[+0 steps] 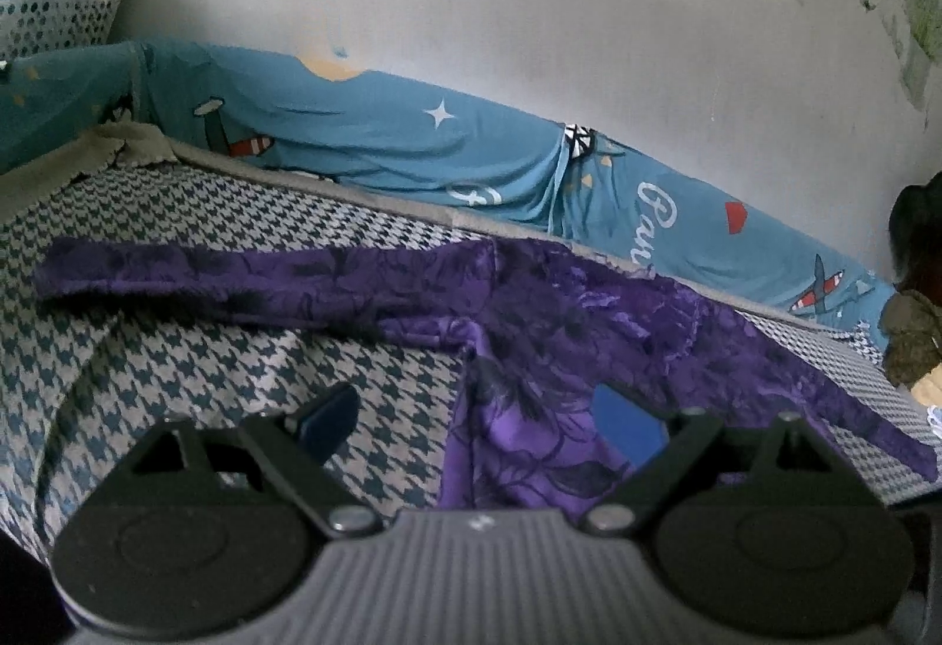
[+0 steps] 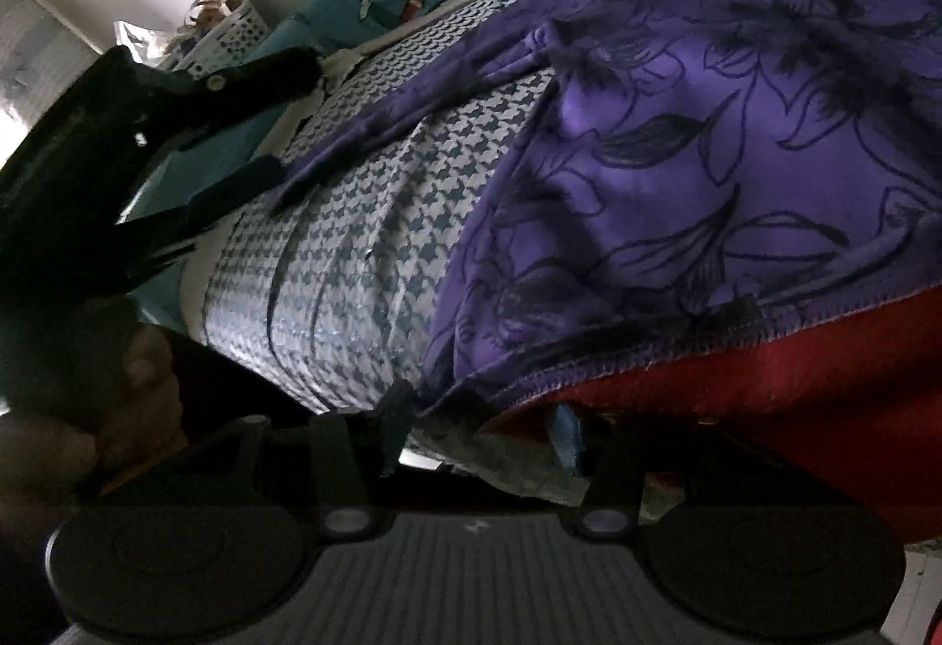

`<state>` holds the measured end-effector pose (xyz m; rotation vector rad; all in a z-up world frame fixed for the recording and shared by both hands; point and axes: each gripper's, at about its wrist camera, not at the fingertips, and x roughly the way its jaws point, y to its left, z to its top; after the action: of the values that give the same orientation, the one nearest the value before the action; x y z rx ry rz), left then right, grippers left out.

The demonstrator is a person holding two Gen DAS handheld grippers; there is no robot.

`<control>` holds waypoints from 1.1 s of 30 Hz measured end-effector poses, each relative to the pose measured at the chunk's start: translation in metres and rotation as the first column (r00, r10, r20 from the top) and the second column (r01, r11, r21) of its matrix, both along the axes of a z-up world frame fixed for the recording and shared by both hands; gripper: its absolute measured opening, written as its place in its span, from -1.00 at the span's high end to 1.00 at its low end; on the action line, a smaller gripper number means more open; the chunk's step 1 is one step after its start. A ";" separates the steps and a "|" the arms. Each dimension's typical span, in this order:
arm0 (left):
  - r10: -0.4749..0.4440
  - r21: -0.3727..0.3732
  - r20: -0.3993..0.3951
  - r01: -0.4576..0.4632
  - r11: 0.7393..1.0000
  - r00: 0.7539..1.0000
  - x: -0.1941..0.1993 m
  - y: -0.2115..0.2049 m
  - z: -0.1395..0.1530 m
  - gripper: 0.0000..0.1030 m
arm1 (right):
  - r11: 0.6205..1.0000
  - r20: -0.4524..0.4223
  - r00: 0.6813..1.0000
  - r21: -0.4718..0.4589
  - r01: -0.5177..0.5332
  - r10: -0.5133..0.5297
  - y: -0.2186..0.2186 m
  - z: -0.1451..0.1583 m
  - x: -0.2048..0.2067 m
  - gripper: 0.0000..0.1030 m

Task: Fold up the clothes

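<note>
Two grippers on one garment. Purple floral top (image 1: pixel 530 303) lies flat on the houndstooth cover (image 1: pixel 176 368), body on the cover's near part, one long sleeve (image 1: pixel 206 274) stretched out across it toward the end where the white perforated basket (image 1: pixel 59 15) sits. Teal cartoon sheet (image 1: pixel 382 132) runs along the cover's far edge, against the wall.

Left gripper (image 1: pixel 477 427): jaws spread wide, nothing clamped. One blue pad is over bare cover, the other over the top's side edge. It straddles that edge, probably lining up a pinch for the fold.

Right gripper (image 2: pixel 480 430): at the cover's near edge, low, on the top's stitched hem (image 2: pixel 589 368). Jaws partly closed, with hem and some grey cloth bunched around them. Can't tell whether the pads actually bite. Too dark and too close. Red fabric (image 2: pixel 765 409) shows under the hem, just off the cover.

My read: spread flat so the seams line up. Fold not started, sleeve not yet brought in.
</note>
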<state>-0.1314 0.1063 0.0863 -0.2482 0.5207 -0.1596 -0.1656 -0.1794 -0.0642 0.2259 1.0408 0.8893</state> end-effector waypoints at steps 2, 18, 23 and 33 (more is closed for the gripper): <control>0.008 0.005 0.008 -0.008 1.000 1.000 -0.001 0.000 0.002 -0.76 | 1.000 0.033 0.999 -0.017 0.010 -0.009 0.004 0.004 -0.001 0.67; 0.266 -0.036 0.138 -0.264 0.964 0.954 -0.018 0.038 0.023 -0.86 | 0.995 0.353 0.932 0.035 -0.097 0.078 0.065 0.061 0.010 0.83; 0.257 -0.034 0.112 -0.255 0.966 0.960 -0.013 0.040 0.020 -0.87 | 0.978 0.420 0.896 -0.195 -0.067 0.145 0.080 0.025 0.007 0.82; 0.241 -0.052 0.086 -0.238 0.970 0.967 -0.010 0.040 0.014 -0.87 | 0.982 0.375 0.912 -0.151 -0.116 0.165 0.051 0.047 -0.007 0.62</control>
<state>-0.1417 0.1466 0.1005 -0.3406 0.3921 0.0537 -0.1727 -0.1285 -0.0170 -0.1318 0.7452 0.9482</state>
